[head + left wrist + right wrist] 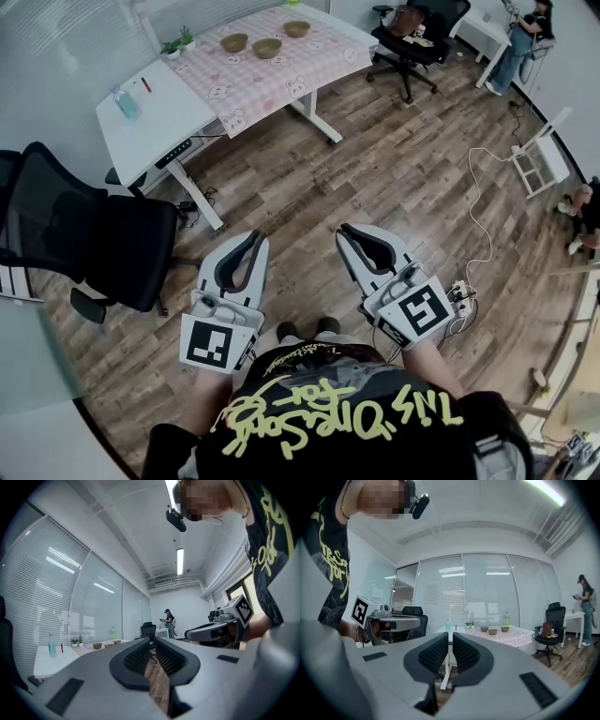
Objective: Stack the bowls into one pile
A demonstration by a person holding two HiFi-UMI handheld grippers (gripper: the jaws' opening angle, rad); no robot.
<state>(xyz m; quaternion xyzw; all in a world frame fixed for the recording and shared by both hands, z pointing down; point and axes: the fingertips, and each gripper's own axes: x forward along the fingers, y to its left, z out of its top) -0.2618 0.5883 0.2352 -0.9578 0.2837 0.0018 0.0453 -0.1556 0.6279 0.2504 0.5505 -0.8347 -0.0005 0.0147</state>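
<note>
Approaching stage: I hold the left gripper (pixel 251 242) and right gripper (pixel 352 232), fingers closed on nothing, well apart from three apparently unstacked bowls (pixel 267 48) on the counter (pixel 150 117). Next I must advance and open one.

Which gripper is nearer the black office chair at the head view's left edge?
Left. The left gripper hangs just right of the black office chair, apart from it. The right gripper is farther right, beyond the left gripper.
</note>
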